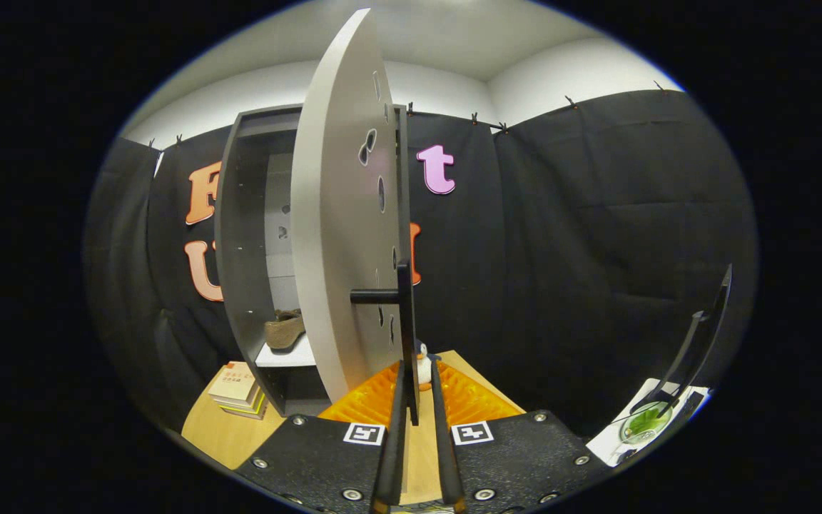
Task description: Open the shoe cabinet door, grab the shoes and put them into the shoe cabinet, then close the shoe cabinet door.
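The gripper (417,389) has its fingers drawn narrow on the black handle (404,321) of the shoe cabinet door (336,235), which stands ajar edge-on. A shoe (284,330) already lies on the cabinet (240,235) shelf, so closing looks in hand; next, swing the door shut. The cabinet stands on a wooden bench (229,435) beside stacked books (238,389), black cloth behind

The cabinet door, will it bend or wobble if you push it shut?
Probably not. The cabinet door looks like a thick, flat board, so it should stay stiff. It hangs on the cabinet, so it will likely swing, not slide. The tool is closed on the thin handle, which looks rigid. The shoe sits inside, seemingly out of the way.
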`<state>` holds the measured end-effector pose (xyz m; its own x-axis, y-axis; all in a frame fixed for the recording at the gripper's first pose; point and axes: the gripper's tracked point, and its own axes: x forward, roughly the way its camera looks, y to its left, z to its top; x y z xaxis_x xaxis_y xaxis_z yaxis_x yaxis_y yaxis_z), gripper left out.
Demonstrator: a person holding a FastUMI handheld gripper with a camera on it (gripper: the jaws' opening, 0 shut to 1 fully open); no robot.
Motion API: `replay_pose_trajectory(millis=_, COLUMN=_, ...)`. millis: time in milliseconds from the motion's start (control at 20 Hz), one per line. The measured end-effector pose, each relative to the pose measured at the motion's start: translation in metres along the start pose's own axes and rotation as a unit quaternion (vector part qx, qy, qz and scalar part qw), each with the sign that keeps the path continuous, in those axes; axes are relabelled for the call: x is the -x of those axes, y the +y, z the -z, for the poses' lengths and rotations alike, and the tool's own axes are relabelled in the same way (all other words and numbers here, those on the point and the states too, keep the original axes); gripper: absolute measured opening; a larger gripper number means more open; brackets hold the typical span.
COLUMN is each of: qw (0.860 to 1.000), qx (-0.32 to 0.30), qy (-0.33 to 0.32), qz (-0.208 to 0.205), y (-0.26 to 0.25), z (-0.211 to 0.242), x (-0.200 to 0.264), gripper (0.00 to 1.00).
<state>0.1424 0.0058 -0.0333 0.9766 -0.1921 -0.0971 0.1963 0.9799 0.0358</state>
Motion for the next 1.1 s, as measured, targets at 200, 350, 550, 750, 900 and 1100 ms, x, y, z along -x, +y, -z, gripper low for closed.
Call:
replay_pose_trajectory(millis=200, qw=1.000, qx=-0.009, qy=-0.001, qz=0.012, y=-0.009, z=0.001, x=0.003, gripper=0.20)
replay_pose_trajectory(millis=350, qw=1.000, qx=-0.016, qy=0.001, qz=0.018, y=-0.011, z=0.003, x=0.001, gripper=0.20)
replay_pose_trajectory(millis=550, qw=0.999, qx=0.001, qy=0.006, qz=0.040, y=-0.028, z=0.004, x=0.003, gripper=0.17)
replay_pose_trajectory(millis=750, qw=0.998, qx=-0.001, qy=0.006, qz=0.062, y=-0.038, z=0.006, x=0.006, gripper=0.11)
replay_pose_trajectory(millis=900, qw=0.998, qx=-0.012, qy=0.013, qz=0.054, y=-0.031, z=0.010, x=0.008, gripper=0.11)
replay_pose_trajectory(millis=1100, qw=0.999, qx=-0.011, qy=0.022, qz=0.035, y=-0.026, z=0.013, x=0.012, gripper=0.11)
